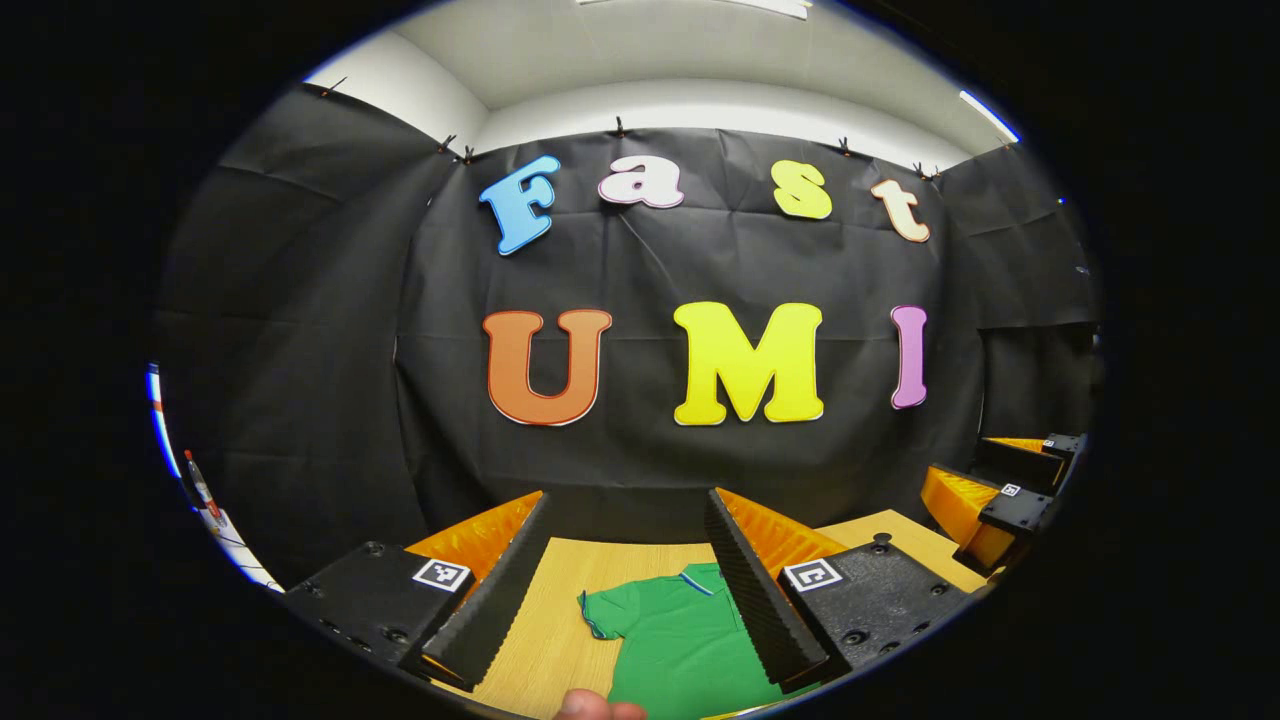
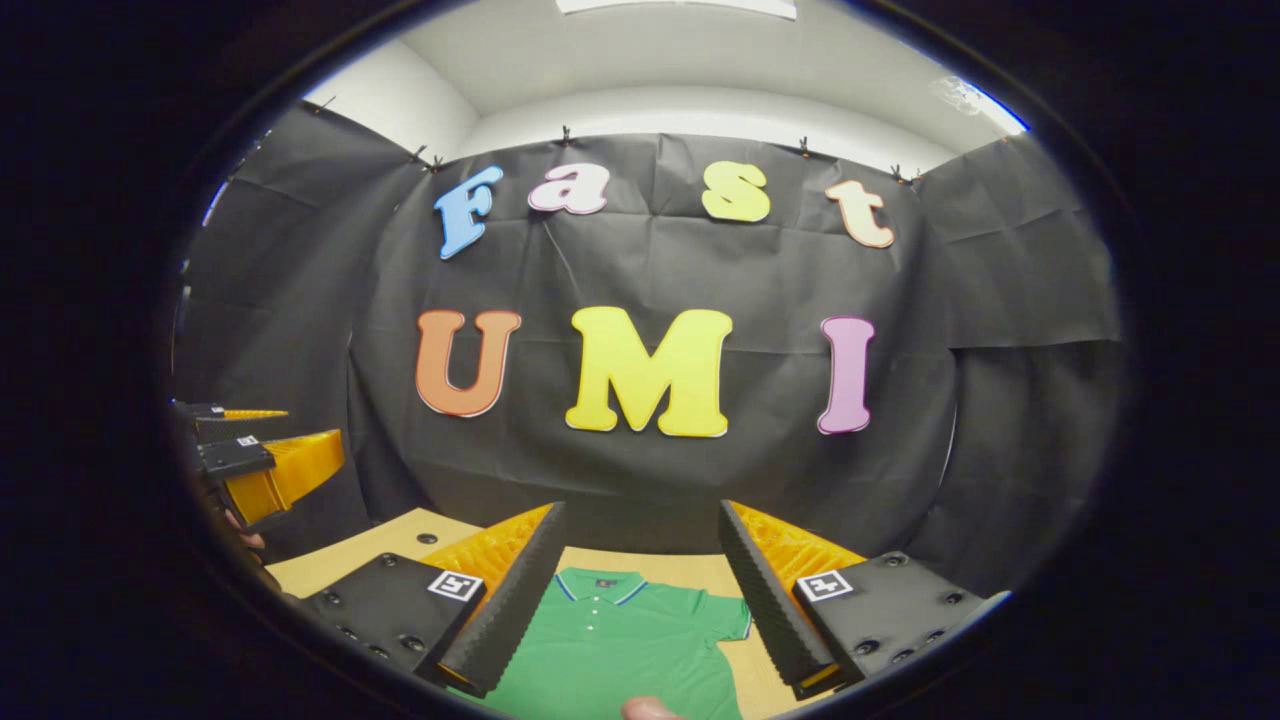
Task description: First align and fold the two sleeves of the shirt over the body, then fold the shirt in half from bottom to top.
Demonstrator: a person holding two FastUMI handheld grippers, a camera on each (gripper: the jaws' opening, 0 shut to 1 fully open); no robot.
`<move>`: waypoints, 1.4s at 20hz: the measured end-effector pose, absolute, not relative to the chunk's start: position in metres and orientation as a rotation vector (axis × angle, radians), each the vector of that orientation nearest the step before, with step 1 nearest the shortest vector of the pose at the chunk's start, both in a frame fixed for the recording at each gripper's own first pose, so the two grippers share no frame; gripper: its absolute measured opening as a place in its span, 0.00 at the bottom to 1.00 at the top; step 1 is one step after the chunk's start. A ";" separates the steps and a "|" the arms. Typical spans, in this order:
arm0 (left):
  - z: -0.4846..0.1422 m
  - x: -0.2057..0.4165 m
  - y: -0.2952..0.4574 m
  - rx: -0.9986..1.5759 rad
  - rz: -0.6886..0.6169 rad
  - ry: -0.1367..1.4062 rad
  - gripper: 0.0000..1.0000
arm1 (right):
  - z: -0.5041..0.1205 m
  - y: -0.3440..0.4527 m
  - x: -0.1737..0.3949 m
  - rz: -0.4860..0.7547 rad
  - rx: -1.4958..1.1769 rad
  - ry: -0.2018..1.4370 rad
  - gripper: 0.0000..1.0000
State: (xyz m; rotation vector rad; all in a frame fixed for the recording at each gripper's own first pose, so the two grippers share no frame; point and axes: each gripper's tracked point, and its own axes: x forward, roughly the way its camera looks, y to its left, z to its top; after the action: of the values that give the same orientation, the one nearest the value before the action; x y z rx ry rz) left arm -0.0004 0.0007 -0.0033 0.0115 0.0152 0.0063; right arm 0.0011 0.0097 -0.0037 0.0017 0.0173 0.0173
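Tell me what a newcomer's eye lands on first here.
A bright green polo shirt lies flat on the wooden table, sleeves spread and unfolded. Both hand-held grippers hang open above it: the left hand-held gripper over the shirt's one sleeve, the right hand-held gripper over the collar.

Recording booth: black cloth wall (image 2: 650, 280), wooden table (image 1: 560, 620).

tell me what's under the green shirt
The green shirt lies flat on a light wooden table, which shows around its sleeves and collar. Whatever sits beneath the cloth itself is covered, so it can't be seen.
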 end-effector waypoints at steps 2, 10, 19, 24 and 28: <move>-0.004 0.000 0.001 0.011 0.011 0.016 0.98 | -0.004 0.010 0.003 0.019 0.001 0.018 0.98; -0.008 0.005 -0.002 0.009 0.007 0.023 0.98 | -0.007 -0.002 0.009 0.006 -0.001 0.024 0.98; -0.012 0.007 -0.007 0.019 -0.006 0.040 0.98 | -0.016 -0.014 0.017 -0.001 -0.009 0.045 0.98; -0.013 0.008 -0.015 0.016 -0.037 0.039 0.98 | -0.022 -0.029 0.024 -0.010 -0.003 0.076 0.98; -0.022 0.005 -0.025 0.007 -0.072 0.069 0.98 | -0.044 -0.050 0.027 -0.033 -0.014 0.133 0.98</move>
State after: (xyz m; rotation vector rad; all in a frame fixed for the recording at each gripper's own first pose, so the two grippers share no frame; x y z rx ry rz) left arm 0.0053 -0.0251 -0.0221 0.0067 0.0695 -0.0725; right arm 0.0275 -0.0499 -0.0436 -0.0142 0.1331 -0.0335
